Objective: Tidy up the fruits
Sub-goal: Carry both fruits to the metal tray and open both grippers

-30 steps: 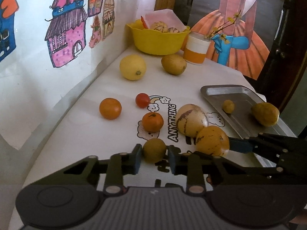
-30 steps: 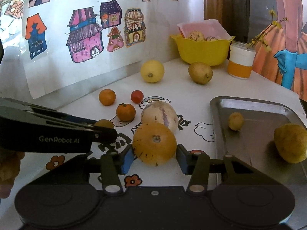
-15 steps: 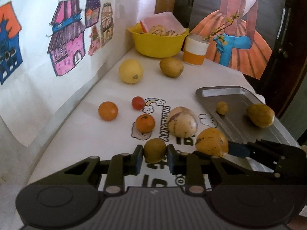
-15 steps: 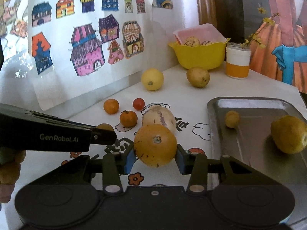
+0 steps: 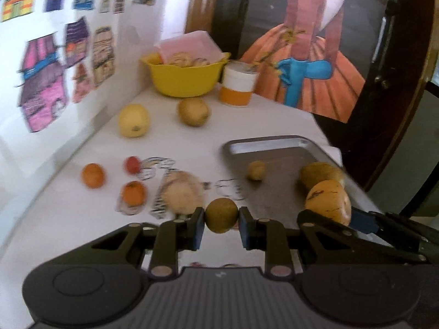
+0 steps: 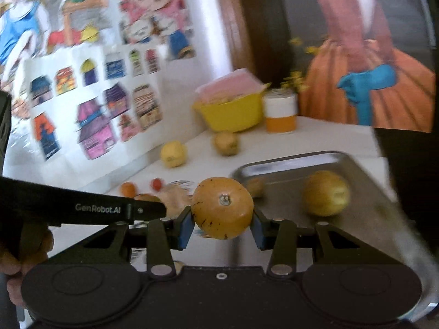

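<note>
the left gripper (image 5: 221, 219) clenches a small brown fruit (image 5: 221, 215). the right gripper (image 6: 222, 220) grips an orange fruit (image 6: 222, 207); the tray (image 6: 290, 161), blurred, seems at two o'clock.

Both wrist views face forward, low over table, sharing metal tray (image 5: 274, 144).

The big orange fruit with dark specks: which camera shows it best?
The right wrist view: the big orange fruit sits centred, stem facing the camera, clamped in the right gripper. The left wrist view shows only its side at the edge.
</note>
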Demonstrator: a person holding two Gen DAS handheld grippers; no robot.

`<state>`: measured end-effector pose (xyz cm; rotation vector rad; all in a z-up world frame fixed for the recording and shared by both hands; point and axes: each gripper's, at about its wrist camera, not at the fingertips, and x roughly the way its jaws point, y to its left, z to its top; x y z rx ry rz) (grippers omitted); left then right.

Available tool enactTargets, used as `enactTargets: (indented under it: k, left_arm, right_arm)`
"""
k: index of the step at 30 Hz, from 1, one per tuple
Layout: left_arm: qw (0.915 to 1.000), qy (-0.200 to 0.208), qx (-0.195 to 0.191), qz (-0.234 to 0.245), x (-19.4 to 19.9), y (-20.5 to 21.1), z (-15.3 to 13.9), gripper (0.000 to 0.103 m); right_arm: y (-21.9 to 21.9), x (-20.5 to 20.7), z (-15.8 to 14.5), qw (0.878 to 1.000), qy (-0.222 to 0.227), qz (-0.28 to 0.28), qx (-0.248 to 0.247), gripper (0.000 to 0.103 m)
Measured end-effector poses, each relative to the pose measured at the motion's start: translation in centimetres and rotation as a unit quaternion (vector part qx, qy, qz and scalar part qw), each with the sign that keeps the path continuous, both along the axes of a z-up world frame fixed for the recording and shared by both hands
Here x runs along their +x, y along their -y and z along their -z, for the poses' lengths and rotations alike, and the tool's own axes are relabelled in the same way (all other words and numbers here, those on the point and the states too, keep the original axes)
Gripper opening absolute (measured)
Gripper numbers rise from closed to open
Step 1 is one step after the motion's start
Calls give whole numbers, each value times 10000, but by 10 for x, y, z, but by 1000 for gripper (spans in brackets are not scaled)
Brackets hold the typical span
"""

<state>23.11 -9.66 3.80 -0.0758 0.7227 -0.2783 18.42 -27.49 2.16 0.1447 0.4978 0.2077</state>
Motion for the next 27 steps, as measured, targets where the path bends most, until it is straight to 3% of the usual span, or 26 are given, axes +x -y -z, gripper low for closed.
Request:
enactTargets:
  k: [12,27]
  left_arm:
    - [9992,59,68,389,13,69,11,29]
    - [9986,-231,169,446,35,85,35,29]
  right_arm:
    - [56,0,19,9974,-209,691,-22,46]
    - [63,6,40,9953,-520,802,-122,46]
